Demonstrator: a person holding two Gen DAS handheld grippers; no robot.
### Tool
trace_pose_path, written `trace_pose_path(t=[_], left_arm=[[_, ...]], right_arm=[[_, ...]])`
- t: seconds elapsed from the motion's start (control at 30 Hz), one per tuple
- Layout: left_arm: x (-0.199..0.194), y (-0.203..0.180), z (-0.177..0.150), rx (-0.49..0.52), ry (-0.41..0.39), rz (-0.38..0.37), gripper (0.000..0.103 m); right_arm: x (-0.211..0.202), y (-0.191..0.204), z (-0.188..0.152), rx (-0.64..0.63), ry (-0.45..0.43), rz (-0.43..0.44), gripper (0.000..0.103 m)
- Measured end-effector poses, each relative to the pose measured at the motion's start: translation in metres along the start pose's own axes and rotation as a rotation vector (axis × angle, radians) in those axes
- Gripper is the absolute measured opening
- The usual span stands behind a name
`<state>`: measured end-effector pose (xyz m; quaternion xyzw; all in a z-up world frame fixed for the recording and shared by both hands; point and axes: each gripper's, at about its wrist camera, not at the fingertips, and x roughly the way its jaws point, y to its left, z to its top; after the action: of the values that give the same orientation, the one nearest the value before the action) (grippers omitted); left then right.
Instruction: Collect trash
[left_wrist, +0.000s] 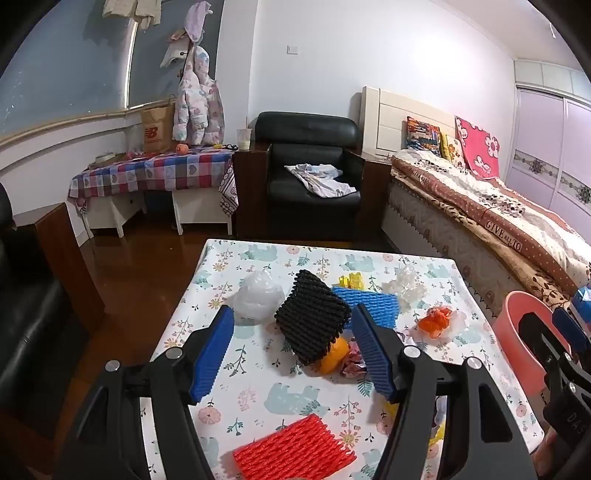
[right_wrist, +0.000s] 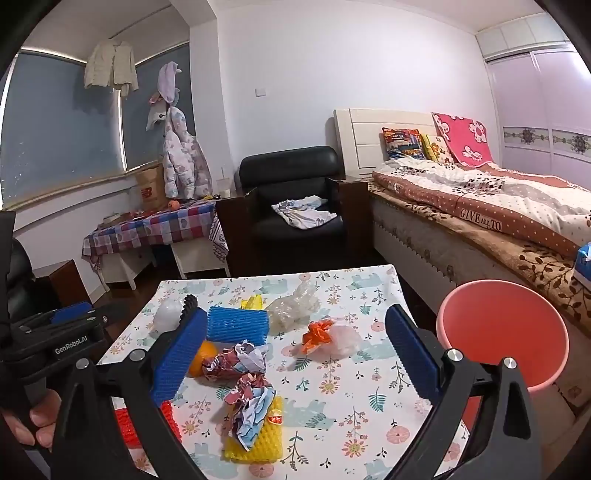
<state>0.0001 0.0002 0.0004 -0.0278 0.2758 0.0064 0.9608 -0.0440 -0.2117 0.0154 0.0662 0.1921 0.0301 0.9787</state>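
Indoor artificial light, moderately bright, cool/purplish cast on the white wall (left_wrist: 369, 55) and wardrobe doors (right_wrist: 535, 92). Source seems overhead, not in frame. Window (left_wrist: 66, 74) dark blue-grey, no daylight coming thru. Soft shadows only: short ones under the trash on the tablecloth (left_wrist: 258, 387), darker patch beneath the side table (right_wrist: 159, 258). Faint sheen on the wood floor (left_wrist: 147, 266) and black armchair (right_wrist: 291, 166). No harsh glare. Heavy fisheye bend both views, black vignette at corners, straight lines curved near edges. Centre sharp; slight softness + compression noise toward rim. Near gripper parts reasonably crisp, no motion blur.
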Motion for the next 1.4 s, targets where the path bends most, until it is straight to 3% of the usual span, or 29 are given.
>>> trace_pose_path(t=[1.4], left_arm=[[0.0, 0.001, 0.0, -0.01, 0.001, -0.006, 0.065]], right_arm=[[0.0, -0.013, 0.0, 0.04, -0.001, -0.026, 0.097]])
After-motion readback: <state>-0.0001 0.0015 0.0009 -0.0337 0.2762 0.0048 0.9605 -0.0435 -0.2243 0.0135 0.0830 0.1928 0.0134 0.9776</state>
